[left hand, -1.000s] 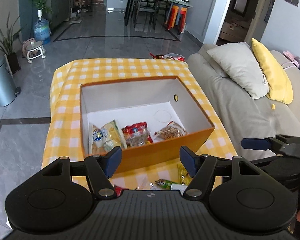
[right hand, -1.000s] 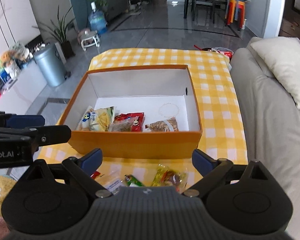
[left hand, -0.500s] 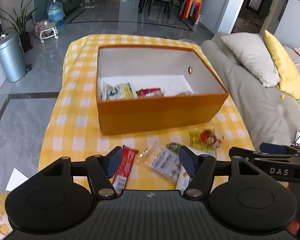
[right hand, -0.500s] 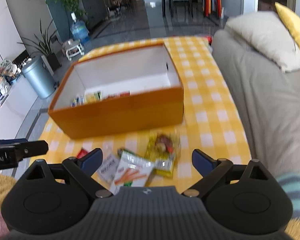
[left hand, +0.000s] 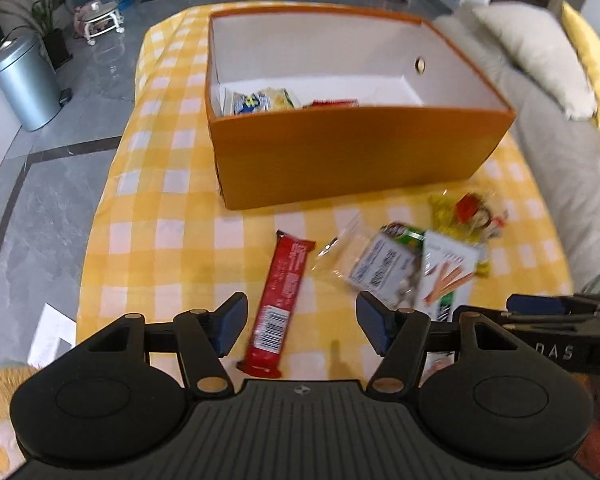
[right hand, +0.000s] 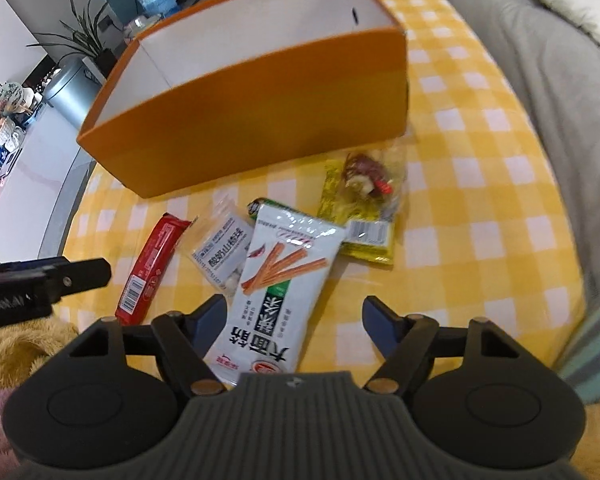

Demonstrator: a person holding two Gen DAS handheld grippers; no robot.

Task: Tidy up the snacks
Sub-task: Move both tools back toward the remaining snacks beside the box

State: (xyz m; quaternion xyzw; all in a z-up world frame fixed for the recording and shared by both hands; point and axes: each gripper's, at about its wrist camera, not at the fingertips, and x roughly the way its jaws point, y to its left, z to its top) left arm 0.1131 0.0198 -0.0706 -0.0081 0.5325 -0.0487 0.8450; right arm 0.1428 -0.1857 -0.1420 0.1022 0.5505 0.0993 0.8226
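An orange box with a white inside stands on the yellow checked tablecloth and holds a few snack packs. In front of it lie a red bar, a clear pack, a white stick-snack pack and a yellow pack. My left gripper is open, low over the red bar's near end. My right gripper is open over the white pack's lower half. The box is tall and close in the right wrist view.
A grey sofa with a cream pillow runs along the table's right side. A metal bin and a plant stand on the floor to the left. A paper sheet lies on the floor.
Both grippers have pulled back from above the box and dropped low toward the loose snacks in front of it. Both stay open.
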